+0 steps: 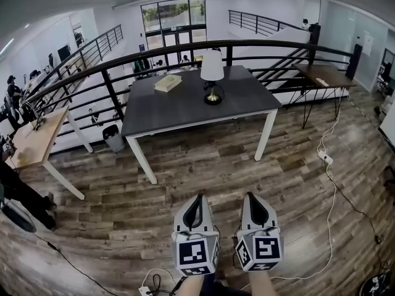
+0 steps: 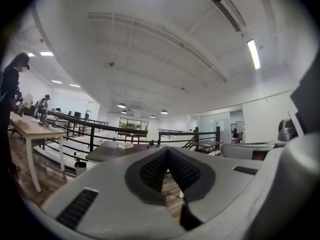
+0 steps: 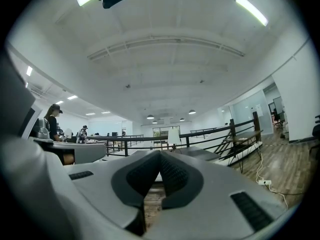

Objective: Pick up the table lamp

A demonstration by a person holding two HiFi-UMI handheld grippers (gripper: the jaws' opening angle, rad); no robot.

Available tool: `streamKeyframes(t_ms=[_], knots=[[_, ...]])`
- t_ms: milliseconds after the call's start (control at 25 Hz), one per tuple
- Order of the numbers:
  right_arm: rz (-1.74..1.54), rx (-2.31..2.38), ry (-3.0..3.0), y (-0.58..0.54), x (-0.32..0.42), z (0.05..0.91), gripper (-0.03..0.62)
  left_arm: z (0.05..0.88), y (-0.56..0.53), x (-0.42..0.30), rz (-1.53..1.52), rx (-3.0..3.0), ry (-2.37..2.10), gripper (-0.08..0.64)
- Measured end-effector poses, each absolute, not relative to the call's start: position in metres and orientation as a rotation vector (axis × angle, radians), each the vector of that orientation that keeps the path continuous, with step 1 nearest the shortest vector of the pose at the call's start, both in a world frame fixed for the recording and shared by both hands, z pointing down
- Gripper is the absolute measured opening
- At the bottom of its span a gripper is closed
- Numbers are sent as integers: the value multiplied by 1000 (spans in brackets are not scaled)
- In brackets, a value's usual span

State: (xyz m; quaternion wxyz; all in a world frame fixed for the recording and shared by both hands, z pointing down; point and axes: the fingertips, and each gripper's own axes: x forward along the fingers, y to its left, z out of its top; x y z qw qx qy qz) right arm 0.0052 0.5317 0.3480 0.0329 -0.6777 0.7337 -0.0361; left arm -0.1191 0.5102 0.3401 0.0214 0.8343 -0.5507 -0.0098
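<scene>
1. the table lamp (image 1: pixel 212 76) is seen upright on the dark table (image 1: pixel 185 113), near its far edge; a book (image 1: pixel 168 82) is laid to its left, apart from it;
2. the left gripper (image 1: pixel 198 197) is held over the wooden floor (image 1: pixel 278 165), well apart from the table; its jaws are pressed together on nothing;
3. the right gripper (image 1: pixel 251 196) is held just beside it; its jaws are pressed together too, with nothing between them.

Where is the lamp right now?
In the head view, the table lamp stands on the dark table, near its far edge, just right of the book and in front of the black railing.
</scene>
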Motion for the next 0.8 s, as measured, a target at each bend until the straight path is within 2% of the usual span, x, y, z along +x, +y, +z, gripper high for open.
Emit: streamKeyframes(t_ms=[800], knots=[[-116, -2118, 2231, 388, 9, 348, -8, 349, 365, -107, -11, 2607, -1631, 19]])
